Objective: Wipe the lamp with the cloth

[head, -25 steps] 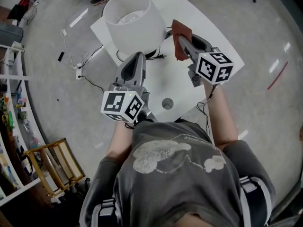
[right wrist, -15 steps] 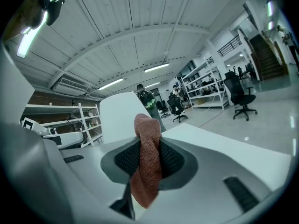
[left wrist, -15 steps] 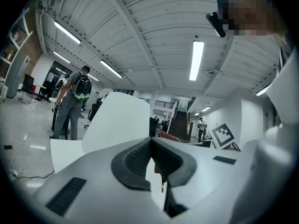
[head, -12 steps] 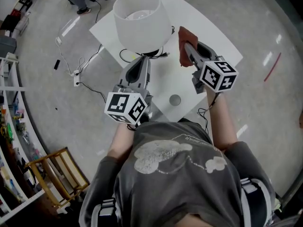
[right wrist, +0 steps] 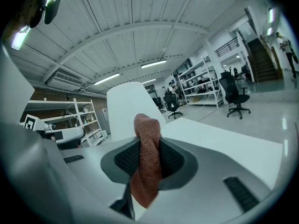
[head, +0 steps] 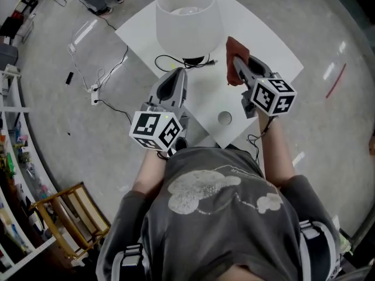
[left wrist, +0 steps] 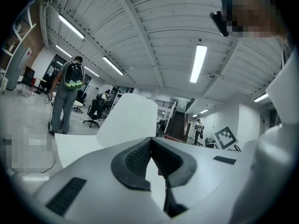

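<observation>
Pinching the rust-brown cloth [right wrist: 147, 171] between its clenched jaws, the right gripper [head: 238, 69] holds the fabric upright, one fold standing above the jaw tips and a tail hanging below them. The cloth is off the table, just beside the lamp [head: 188, 17] at the right of its white shade, and as far as the head view shows it does not touch it. The left gripper [head: 177, 76] has its jaws pressed together on nothing, its tips pointing at the lamp's base near the black cable [head: 170, 60] on the white table [head: 263, 45]. I judge the step in hand to be the approach: cloth in the grip, wiping not yet begun. The next move calls for carrying the right gripper leftward until the fold meets the shade, lightly, since the lamp could tip; the left gripper might steady the base. Both forearms reach forward from the person's body, roughly parallel, marker cubes nearest the person, the right reaching a little farther out
</observation>
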Demonstrator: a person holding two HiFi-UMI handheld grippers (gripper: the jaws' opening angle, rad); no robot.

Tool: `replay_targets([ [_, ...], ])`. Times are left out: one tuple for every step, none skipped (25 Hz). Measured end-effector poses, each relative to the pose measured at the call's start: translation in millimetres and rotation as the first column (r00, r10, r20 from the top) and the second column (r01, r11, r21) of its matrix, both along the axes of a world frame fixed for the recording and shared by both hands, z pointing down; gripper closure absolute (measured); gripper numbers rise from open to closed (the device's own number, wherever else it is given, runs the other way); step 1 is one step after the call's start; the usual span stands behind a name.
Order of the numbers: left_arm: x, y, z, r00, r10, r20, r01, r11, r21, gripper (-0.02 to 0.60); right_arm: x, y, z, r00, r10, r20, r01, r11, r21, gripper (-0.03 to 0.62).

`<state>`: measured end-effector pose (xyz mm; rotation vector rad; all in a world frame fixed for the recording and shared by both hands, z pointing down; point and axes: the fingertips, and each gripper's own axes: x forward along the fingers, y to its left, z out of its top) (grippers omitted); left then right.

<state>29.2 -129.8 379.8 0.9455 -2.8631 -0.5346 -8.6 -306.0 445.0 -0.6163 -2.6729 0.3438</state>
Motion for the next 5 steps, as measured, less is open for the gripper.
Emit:
replay_targets([
  [2, 3, 5, 1.0, 0.002, -0.003, -0.002, 1.0, 0.002, 0.574, 4, 3, 6, 1.0, 0.001, -0.003, -0.001, 1.0, 0.002, 0.503],
  [5, 7, 8, 1.0, 0.003, -0.005, -0.003, 1.0, 0.004, 0.574, 9, 7, 9, 1.0, 0.0, -0.005, 0.0, 1.0, 0.005, 0.503],
  [9, 11, 10, 1.0, 0.006, -0.007, -0.006, 1.0, 0.007, 0.574, 14, 10, 10, 1.0, 0.001, -0.007, -0.001, 1.0, 0.01, 0.503],
  [12, 14, 11, 1.0, 0.008, -0.008, -0.008, 1.0, 0.01, 0.574, 19, 12, 11, 1.0, 0.002, -0.009, -0.002, 1.0, 0.015, 0.503],
  [16, 16, 13, 1.0, 0.011, -0.01, -0.011, 1.0, 0.013, 0.574, 24, 14, 12, 1.0, 0.004, -0.01, -0.004, 1.0, 0.021, 0.503],
])
